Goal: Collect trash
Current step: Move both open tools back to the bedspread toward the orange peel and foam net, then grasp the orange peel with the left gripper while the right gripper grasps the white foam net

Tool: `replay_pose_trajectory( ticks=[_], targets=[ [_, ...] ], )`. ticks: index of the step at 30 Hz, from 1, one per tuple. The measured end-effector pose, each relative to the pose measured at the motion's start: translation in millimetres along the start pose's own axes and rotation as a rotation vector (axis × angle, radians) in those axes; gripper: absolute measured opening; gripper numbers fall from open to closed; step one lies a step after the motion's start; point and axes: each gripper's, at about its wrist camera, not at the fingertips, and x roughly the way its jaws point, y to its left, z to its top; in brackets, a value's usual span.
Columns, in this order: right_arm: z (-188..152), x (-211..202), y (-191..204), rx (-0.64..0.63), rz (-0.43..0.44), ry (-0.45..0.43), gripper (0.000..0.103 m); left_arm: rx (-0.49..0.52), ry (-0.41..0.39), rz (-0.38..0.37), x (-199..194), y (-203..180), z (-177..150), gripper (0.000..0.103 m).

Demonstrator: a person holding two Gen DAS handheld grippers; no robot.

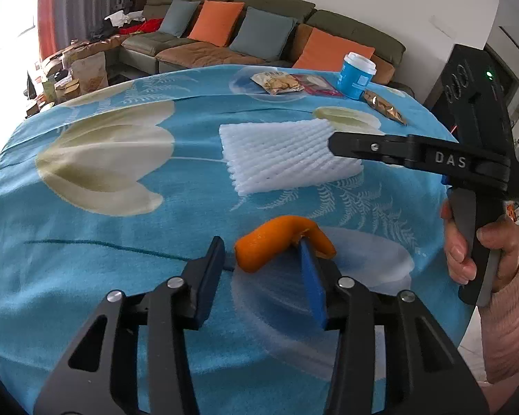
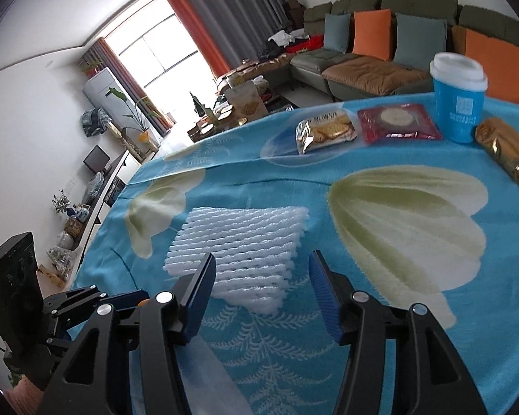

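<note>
Left gripper (image 1: 263, 269) fills the near edge of the left wrist view, jaws parted around an orange peel (image 1: 282, 243) on the blue floral tablecloth (image 1: 86, 276). Right finger's blue pad (image 1: 313, 283) sits at the peel's curled right end, possibly touching; left pad (image 1: 211, 273) is clear, gap visible. So not clamped yet, nothing held. Peel's long axis runs left-right, roughly across the jaw gap, so closing squeezes it end to end. Risk, my read: it buckles or slips out.

Farther out: white foam fruit net (image 1: 283, 159), long axis left-right, mid-table. Right gripper (image 1: 332, 143) comes in from the right, a hand (image 1: 474, 249) on its handle, tip over the net's right end. Far edge: biscuit packet (image 1: 276, 81), red wrapper (image 1: 316, 84), blue paper cup (image 1: 356, 76) upright, gold wrapper (image 1: 384, 105).

Right wrist view: right gripper (image 2: 263, 287) nearest, jaws apart, empty. Foam net (image 2: 238, 256) lies just ahead, slightly left of centre; its near corner sits between the pads, left pad (image 2: 200, 297) overlapping its edge, right pad (image 2: 323, 297) over bare cloth. No squeeze visible. Left gripper's body (image 2: 69, 304) shows at lower left.

Split is clear: left hand nearest the peel, right hand nearest the net. Far wrappers and cup are well apart from both.
</note>
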Motion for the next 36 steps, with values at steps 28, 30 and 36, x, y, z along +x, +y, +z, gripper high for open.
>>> replay_pose_trajectory(
  ticks=[28, 30, 36],
  targets=[
    [-1, 2, 10, 0.0, 0.067, 0.009, 0.012, -0.126, -0.073, -0.001, -39, 14, -30, 0.025],
    [-2, 1, 12, -0.003, 0.073, 0.006, 0.012, -0.14, -0.083, 0.013, -45, 17, -33, 0.025],
    [-6, -2, 18, -0.007, 0.082, 0.002, 0.012, -0.176, -0.117, 0.041, -63, 27, -40, 0.024]
  ],
)
